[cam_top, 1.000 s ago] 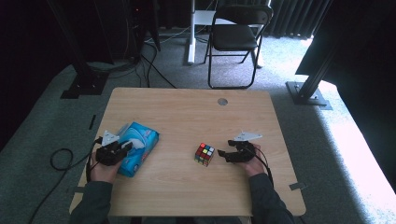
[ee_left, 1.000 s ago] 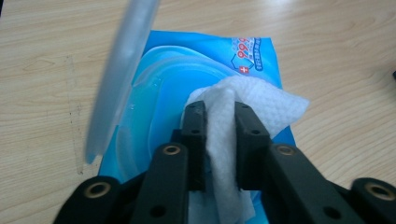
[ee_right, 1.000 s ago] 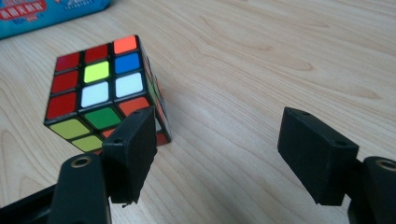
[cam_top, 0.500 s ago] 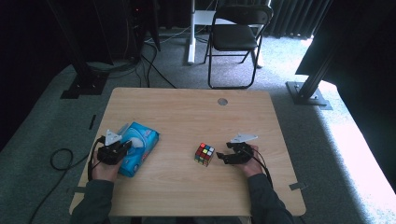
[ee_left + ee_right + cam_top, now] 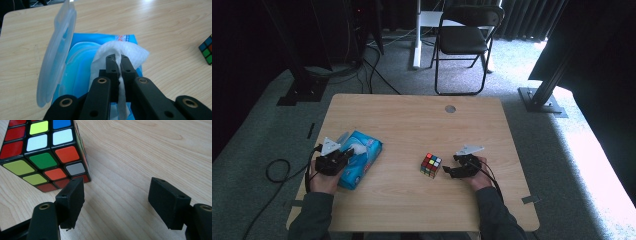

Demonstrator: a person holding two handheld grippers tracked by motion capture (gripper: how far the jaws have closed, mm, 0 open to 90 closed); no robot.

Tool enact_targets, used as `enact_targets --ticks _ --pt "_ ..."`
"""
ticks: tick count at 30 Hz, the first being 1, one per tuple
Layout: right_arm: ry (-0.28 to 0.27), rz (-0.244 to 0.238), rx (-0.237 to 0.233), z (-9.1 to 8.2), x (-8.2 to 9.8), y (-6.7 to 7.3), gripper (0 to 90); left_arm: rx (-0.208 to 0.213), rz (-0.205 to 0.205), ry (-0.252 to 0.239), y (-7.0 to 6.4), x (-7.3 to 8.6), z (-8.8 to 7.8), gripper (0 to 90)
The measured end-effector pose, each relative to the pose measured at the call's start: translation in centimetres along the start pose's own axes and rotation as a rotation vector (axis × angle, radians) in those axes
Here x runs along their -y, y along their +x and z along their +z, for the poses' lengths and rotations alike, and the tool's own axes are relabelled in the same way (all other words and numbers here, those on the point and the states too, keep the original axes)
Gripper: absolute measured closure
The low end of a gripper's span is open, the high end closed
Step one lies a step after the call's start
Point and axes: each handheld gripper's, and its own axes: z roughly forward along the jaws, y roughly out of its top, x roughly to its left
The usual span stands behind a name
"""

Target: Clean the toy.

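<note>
Wet-wipe sheet (image 5: 120, 53), white and crumpled, is pinched between the jaws of the left gripper (image 5: 117, 58), which have just closed tight on it; the sheet rises out of the opening of the blue wet-wipe pack (image 5: 80, 67) and a strip of it hangs down between the jaws toward the camera. In the high view the left gripper (image 5: 343, 156) sits over the near left part of the worktop (image 5: 412, 125), above the near end of the pack (image 5: 359, 157), which lies flat with its long axis running from the person's left hand (image 5: 324, 177) away and to the right, toward the middle of the worktop. The pack's clear plastic lid (image 5: 56, 52) stands swung open on the left in the left gripper view, hinged upright beside the opening. To the right, near the middle of the near half of the worktop, a Rubik's cube (image 5: 431, 165) stands on one face. The right gripper (image 5: 451, 171) lies low just beside the cube on its right, pointing at it; in the right gripper view its jaws stand part open with bare wood between them, holding nothing, and the left jaw's tip is just in front of the cube's (image 5: 45, 152) near bottom corner; whether it touches cannot be told. Farther off, a small round grommet (image 5: 450, 108) sits near the worktop's far edge, and a folding chair (image 5: 462, 42) stands on the carpet beyond.
</note>
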Motion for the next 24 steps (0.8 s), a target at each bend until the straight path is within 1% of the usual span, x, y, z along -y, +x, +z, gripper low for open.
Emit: enact_targets --ticks 3,4,9,12,14,18,24 --pt "0.008 -0.006 0.000 0.2 0.1 0.1 28.7 0.003 0.003 -0.007 -0.1 -0.3 -0.1 88.0" --pt "0.012 -0.010 0.009 0.2 0.1 0.2 28.6 0.007 0.004 -0.009 -0.1 -0.3 -0.1 88.0" --pt "0.012 -0.014 0.011 0.3 0.1 0.3 28.7 0.012 0.009 -0.015 -0.4 -0.7 -0.2 88.0" --pt "0.010 -0.019 0.017 0.3 0.1 0.3 28.7 0.027 0.011 -0.029 -0.6 -1.1 -0.4 88.0" --pt "0.013 -0.031 0.027 0.4 0.1 0.5 28.7 0.032 0.016 -0.041 -0.9 -1.4 -0.6 88.0" --pt "0.018 -0.058 0.044 0.4 0.2 0.7 28.6 0.057 0.027 -0.064 -1.5 -2.1 -0.8 88.1" --pt "0.014 -0.058 0.045 0.4 0.2 0.7 28.6 0.079 0.053 -0.073 -2.6 -2.9 -0.5 88.0"
